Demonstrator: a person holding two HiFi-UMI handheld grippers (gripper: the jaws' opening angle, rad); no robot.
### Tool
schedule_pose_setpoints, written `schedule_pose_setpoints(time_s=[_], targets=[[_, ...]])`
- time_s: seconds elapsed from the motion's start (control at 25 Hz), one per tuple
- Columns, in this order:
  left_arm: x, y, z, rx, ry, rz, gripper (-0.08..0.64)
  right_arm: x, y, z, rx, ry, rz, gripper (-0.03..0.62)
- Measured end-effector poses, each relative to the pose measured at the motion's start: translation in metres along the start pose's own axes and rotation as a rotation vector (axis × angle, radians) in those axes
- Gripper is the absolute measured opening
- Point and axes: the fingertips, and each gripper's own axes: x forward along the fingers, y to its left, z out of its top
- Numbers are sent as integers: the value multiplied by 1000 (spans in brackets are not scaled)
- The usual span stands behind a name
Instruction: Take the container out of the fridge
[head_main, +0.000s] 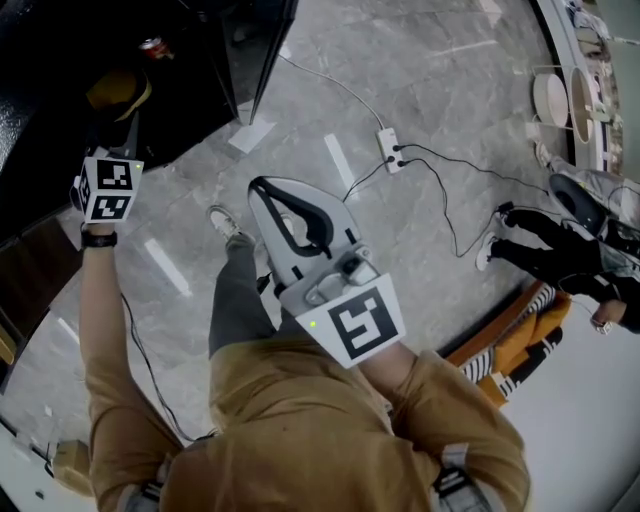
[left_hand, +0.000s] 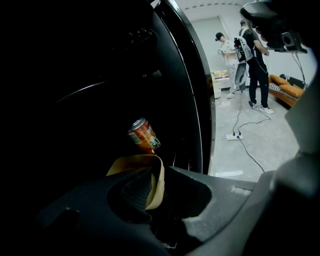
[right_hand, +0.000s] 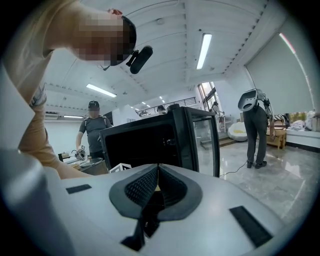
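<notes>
- The container (left_hand: 159, 182) is a thin-walled tub of pale yellow-tan. It sits inside the dark fridge (head_main: 60, 60), at the scene's far left, with its rim curling towards the camera.
- The left claw (left_hand: 165, 210) reaches into the fridge. Its jaws are partly apart and straddle the container's wall: the left pad lies inside against the wall, and a dark gap shows on the side of the right pad.
- An orange can (left_hand: 143, 135) stands tilted just beyond the container, deeper in the fridge. It is the only other thing that shows in the dark interior.
- The fridge's glass door (right_hand: 202, 135) hangs open on the right of the opening.
- The right claw (right_hand: 158, 175) is held out over the floor, well away from the fridge, its jaws pressed together with nothing between them.
- On the grey floor (head_main: 450, 90) lies a white power strip (head_main: 390, 150) with black cables trailing to the right.
- Another person (right_hand: 257, 125) stands far off on the right.
</notes>
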Motion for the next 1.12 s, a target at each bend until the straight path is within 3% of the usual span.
schedule_pose_setpoints(time_s=[0.32,0.72,1.12], targets=[[19,-4,-9,42,29,-40,66,12,-25,-17,8,10,-38,3],[38,-9,-20,75,142,-107,66,17,-16,-23,22,20,-3,3],[45,-10,-26,89,174,-106,66,8,-20,-32,43,33,-17,3]])
